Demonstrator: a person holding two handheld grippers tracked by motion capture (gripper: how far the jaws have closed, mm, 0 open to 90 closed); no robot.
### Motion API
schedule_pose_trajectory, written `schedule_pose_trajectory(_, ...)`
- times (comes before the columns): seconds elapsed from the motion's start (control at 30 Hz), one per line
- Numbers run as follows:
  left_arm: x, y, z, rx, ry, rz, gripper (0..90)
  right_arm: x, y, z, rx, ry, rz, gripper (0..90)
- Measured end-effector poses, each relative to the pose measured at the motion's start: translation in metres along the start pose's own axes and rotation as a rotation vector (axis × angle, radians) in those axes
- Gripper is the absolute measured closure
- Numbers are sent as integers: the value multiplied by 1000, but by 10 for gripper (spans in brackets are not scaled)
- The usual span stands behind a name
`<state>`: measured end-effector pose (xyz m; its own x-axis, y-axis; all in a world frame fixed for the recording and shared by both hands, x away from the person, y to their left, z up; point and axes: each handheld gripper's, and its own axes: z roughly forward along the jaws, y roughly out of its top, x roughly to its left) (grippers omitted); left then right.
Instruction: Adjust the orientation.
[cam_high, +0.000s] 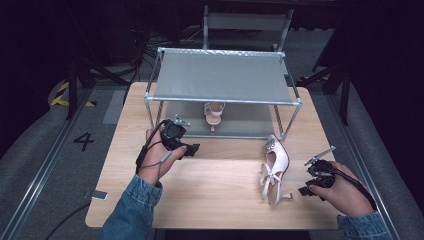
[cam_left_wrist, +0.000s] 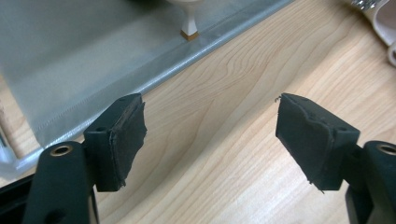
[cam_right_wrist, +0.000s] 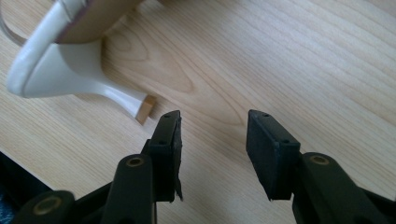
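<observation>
Open tabletop (cam_high: 215, 185) between hands; rack (cam_high: 220, 97) blocks rear, shoe (cam_high: 274, 170) lies just beside right gripper (cam_high: 306, 190)

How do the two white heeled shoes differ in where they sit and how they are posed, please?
The shoe on the table lies tipped on its side on the bare wood near the right gripper; the shoe in the rack stands upright on the rack's lower grey shelf. The table shoe points its heel toward the person, slightly rightward; the rack shoe's heel also faces the person, squarely. Both are white, strappy, slim-heeled.
</observation>
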<state>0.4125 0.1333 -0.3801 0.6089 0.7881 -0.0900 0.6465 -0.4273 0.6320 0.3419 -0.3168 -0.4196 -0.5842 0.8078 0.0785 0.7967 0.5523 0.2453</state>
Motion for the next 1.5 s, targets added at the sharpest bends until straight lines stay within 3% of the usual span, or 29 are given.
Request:
schedule_pose_trajectory(0.4, 17, -3, -6, -6, -1, -7, 247, 27, 31, -22, -14, 17, -66, 572)
schedule_pose_trajectory(0.83, 19, -5, -3, 12, -13, -16, 246, 49, 71, -30, -55, 17, -130, 565)
schedule_pose_trajectory(1.07, 20, -6, -1, 19, -13, -9, 246, 56, 95, -18, -49, 23, -139, 553)
schedule_pose_trajectory(1.2, 21, -6, -1, 22, -14, 5, 246, 55, 106, -10, -57, 31, -95, 547)
schedule_pose_trajectory(1.5, 24, -7, 0, 30, -10, 9, 245, 58, 123, 15, -25, 8, -90, 533)
